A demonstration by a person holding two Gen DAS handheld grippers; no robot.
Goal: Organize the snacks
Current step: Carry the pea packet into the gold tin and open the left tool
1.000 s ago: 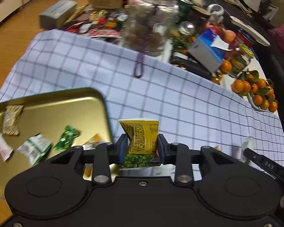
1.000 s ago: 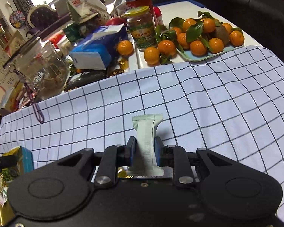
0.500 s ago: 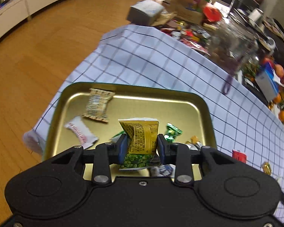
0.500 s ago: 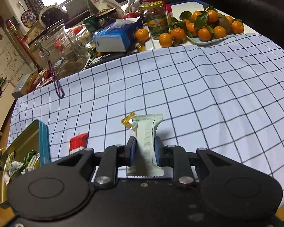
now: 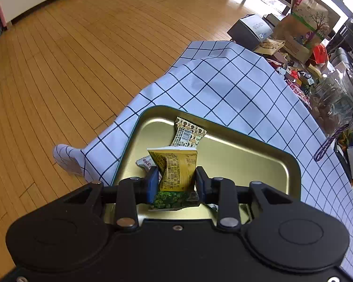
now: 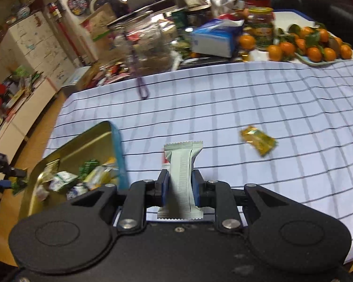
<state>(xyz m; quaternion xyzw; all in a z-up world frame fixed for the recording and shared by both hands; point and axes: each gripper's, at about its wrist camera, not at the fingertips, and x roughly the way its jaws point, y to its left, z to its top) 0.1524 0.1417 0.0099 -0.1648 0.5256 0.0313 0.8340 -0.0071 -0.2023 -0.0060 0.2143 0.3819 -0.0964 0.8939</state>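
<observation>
A: What is the left gripper (image 5: 176,179) doing?

B: It is pinching a yellow-and-green snack packet (image 5: 175,172) between its pads, hanging over the near part of the gold tray (image 5: 247,162). Beyond the packet, a patterned wrapper (image 5: 188,134) is lying toward the tray's far left corner — a white one (image 5: 146,163) is peeking out just left of the packet.

A: And the right gripper (image 6: 178,188)?

B: Clamping a pale green bar (image 6: 181,171), standing upright, over the checked tablecloth (image 6: 247,108) just right of the tray's near right corner. Farther right, a small gold sachet (image 6: 258,139) is lying on the cloth, and past the cloth's far edge — a plate of oranges (image 6: 313,49).
</observation>
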